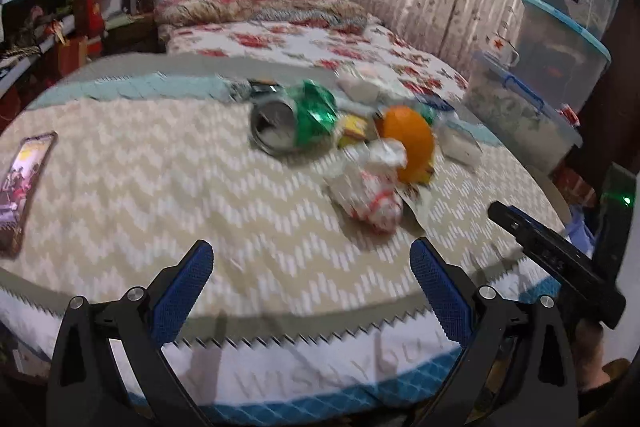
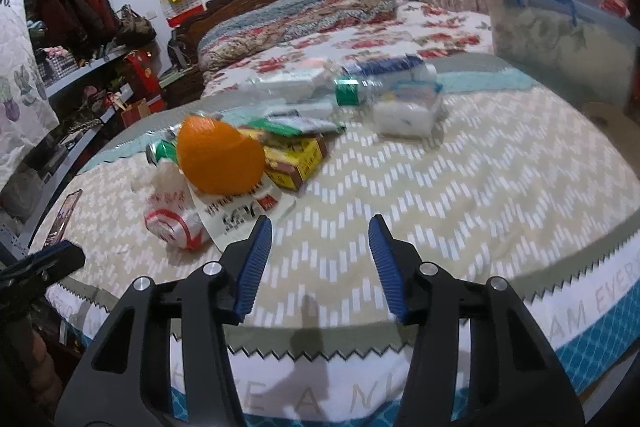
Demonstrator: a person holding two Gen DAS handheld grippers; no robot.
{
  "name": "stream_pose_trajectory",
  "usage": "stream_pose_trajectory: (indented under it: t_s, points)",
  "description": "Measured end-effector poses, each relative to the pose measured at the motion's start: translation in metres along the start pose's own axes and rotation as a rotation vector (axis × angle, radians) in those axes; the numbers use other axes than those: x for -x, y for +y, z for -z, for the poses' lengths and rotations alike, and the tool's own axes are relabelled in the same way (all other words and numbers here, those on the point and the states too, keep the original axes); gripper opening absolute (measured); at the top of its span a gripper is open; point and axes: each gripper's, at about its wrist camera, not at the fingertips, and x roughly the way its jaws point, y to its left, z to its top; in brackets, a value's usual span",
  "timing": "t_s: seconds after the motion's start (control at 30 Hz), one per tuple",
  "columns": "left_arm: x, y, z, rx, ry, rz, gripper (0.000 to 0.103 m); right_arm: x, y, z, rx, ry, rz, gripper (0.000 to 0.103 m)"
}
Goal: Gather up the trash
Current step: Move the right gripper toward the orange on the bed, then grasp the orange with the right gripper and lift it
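A pile of trash lies on a round table under a chevron cloth (image 1: 160, 195): a crushed green can (image 1: 294, 119), a crumpled white-and-red wrapper (image 1: 368, 191), a yellow box (image 2: 294, 159), a printed paper (image 2: 236, 215), a plastic bottle with a green cap (image 2: 348, 91) and a white packet (image 2: 404, 111). An orange (image 1: 410, 143) sits among them. My left gripper (image 1: 311, 247) hangs open near the front edge, short of the wrapper, with nothing between its fingers. My right gripper (image 2: 320, 223) is open too, empty, just right of the paper.
A phone (image 1: 24, 187) lies at the table's left edge. Stacked clear storage boxes (image 1: 568, 27) with a mug stand at the right. A bed with a floral cover (image 1: 300, 43) is behind the table, and cluttered shelves (image 1: 40, 27) fill the left wall.
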Motion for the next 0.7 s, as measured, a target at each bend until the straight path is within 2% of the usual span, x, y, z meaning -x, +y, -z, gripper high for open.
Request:
stream_pose_trajectory:
  t_s: [0.17,0.33,0.47,0.6,0.7]
  points:
    - [-0.004,-0.001,-0.01,-0.034,-0.012,0.011,0.093,-0.01,0.009,-0.015,0.023,0.016,-0.084,0.053]
    - [-0.019,-0.011,-0.013,-0.079,0.029,0.047,0.09,-0.019,0.022,-0.032,0.038,0.018,-0.153,0.054]
    - [-0.026,-0.015,-0.01,-0.084,0.046,0.068,0.09,-0.036,0.037,-0.056,0.04,0.068,-0.253,0.055]
    - [-0.028,-0.014,-0.004,-0.079,0.059,0.078,0.09,-0.059,0.059,-0.079,0.062,0.109,-0.293,0.056]
    - [-0.027,-0.011,-0.004,-0.076,0.059,0.076,0.09,-0.078,0.072,-0.086,0.086,0.142,-0.286,0.056]
